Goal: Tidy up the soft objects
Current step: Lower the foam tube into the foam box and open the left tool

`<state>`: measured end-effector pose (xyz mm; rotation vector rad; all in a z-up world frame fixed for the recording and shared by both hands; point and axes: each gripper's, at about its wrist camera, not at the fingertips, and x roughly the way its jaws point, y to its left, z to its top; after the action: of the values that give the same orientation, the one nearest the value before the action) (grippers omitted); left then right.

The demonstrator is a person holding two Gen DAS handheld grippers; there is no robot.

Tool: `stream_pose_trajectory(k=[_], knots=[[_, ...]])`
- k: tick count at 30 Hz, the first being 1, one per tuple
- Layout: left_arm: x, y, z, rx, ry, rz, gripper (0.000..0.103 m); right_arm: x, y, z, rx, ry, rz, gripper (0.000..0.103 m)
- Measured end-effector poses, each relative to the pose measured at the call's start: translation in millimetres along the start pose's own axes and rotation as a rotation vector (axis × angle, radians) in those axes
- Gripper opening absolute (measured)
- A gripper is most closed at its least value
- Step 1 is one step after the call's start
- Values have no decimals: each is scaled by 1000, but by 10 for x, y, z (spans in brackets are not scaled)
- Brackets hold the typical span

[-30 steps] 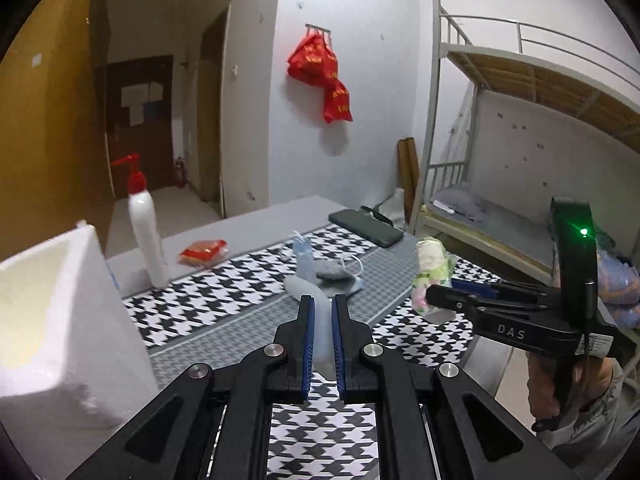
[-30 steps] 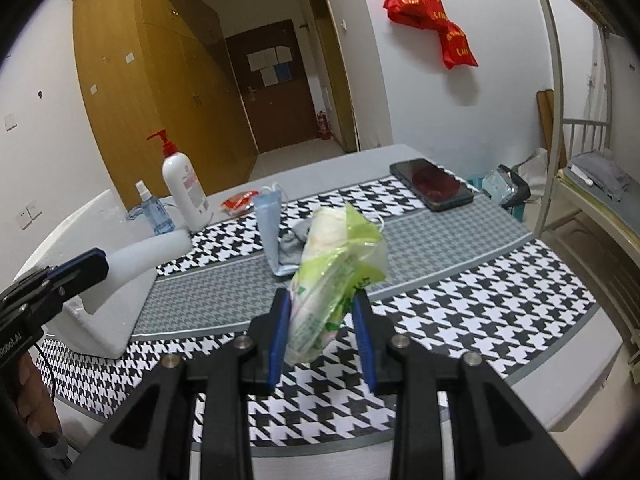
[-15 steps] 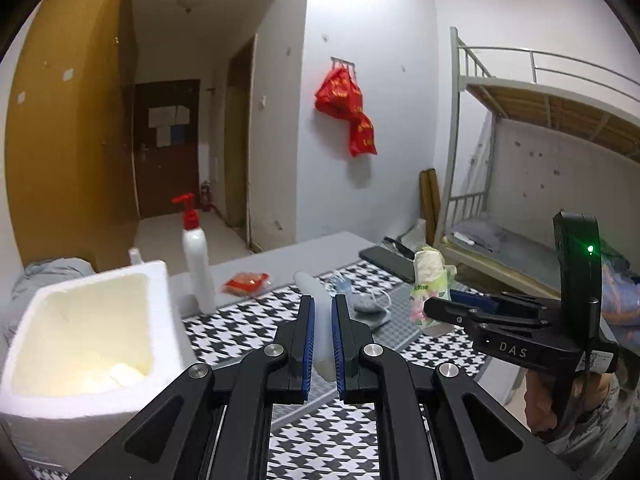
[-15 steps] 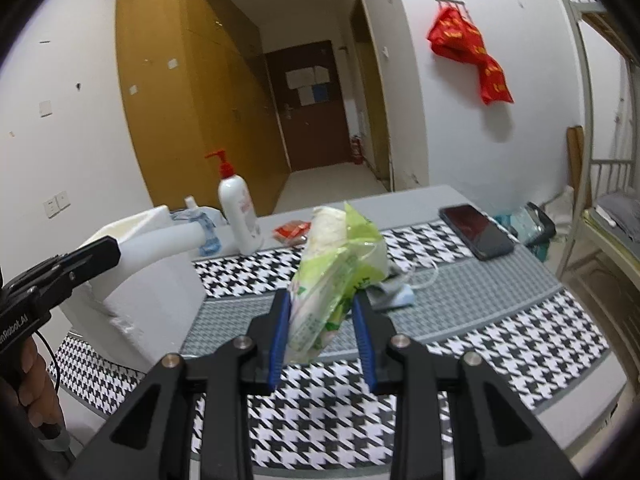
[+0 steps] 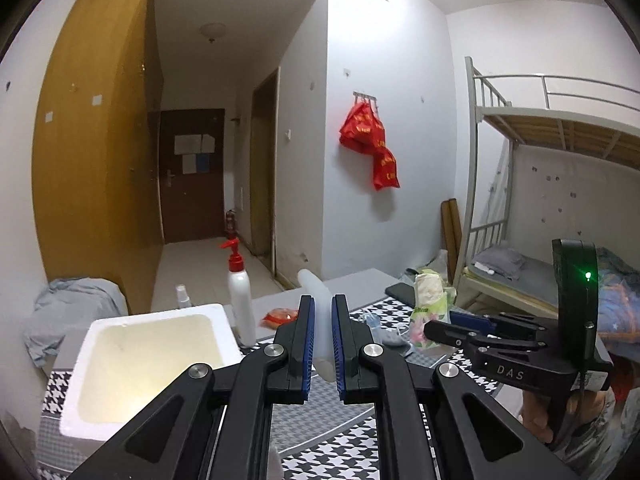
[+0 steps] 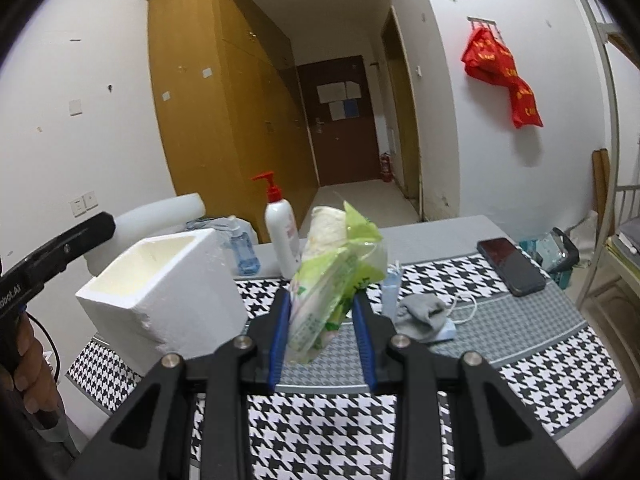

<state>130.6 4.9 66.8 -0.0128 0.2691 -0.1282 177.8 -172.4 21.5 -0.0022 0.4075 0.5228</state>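
The left gripper [image 5: 323, 334] is clenched on a pale translucent tube [image 5: 316, 312], held in the air near the white foam box [image 5: 158, 360] that stands on the houndstooth-covered worktop [image 6: 520, 364]. The right gripper [image 6: 322, 332] grasps a green tissue pack [image 6: 336, 276], lifted above the cloth. Behind it a grey sock [image 6: 422, 312] lies on the worktop beside a blue face mask [image 6: 390, 294], well apart from a dark phone [image 6: 510, 266].

Black left gripper [image 5: 323, 316], blue-lined jaws, silver screws, right gripper [image 6: 322, 312] alike, green LED, "DAS" lettering
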Motion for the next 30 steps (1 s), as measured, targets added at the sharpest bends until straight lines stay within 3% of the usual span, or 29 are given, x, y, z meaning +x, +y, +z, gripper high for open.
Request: stream_pose_trajectory(k=[17,30], knots=[[-253,271,2,-24,-42,142,10,101,389,169,-64,-19,81,35],[-335,548,-41,-61,-27,198,10,264,744,184,-108,5,148,35]])
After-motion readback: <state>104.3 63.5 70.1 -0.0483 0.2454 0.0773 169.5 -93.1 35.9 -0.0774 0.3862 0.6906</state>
